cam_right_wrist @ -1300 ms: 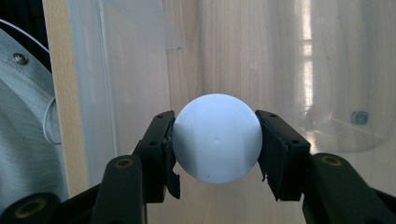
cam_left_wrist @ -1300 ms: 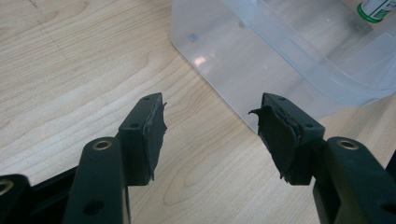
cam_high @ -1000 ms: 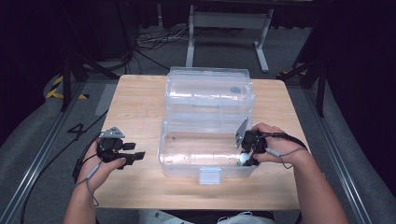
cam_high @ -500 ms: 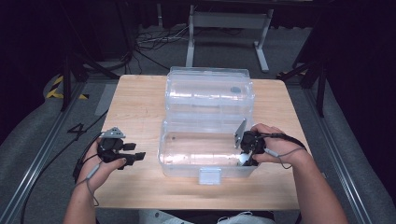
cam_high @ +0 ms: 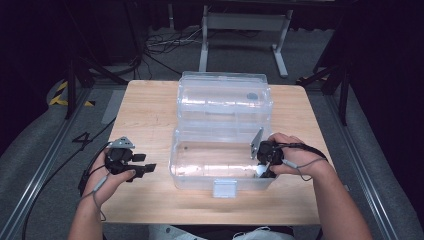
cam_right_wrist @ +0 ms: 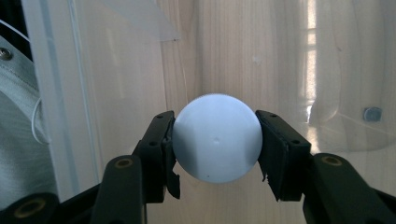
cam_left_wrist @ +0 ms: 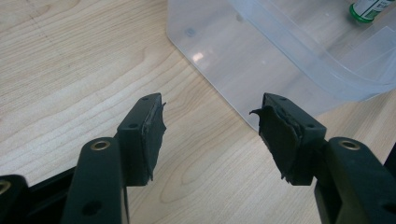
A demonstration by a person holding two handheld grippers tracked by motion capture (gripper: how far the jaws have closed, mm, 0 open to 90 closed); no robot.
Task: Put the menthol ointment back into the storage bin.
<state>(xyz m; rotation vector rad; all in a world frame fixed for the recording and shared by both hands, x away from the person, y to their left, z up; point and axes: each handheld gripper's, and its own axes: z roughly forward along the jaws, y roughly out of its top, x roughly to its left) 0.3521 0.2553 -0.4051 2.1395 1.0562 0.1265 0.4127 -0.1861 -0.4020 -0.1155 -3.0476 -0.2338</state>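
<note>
The clear box (cam_high: 222, 150) sits open on the table (cam_high: 150, 115), its near corner just ahead of the left gripper (cam_left_wrist: 210, 126), whose jaws gape empty. The right gripper (cam_right_wrist: 215, 140) pinches a pale ball (cam_right_wrist: 215, 142) inside the box. It's smooth and round; I'd guess it could squirt out if the squeeze slackens or the jaws knock the wall.

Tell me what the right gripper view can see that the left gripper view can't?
Right gripper view: the right hand-held gripper is closed on a pale blue ball, held inside the clear plastic box, with grey fabric at the left edge.

Left gripper view: the left hand-held gripper is open with nothing between its jaws, outside the box's corner. A green-capped white object lies inside the box; I can't tell what it is.

Both: black jaws with worn pads, the clear box and the light wooden table.
</note>
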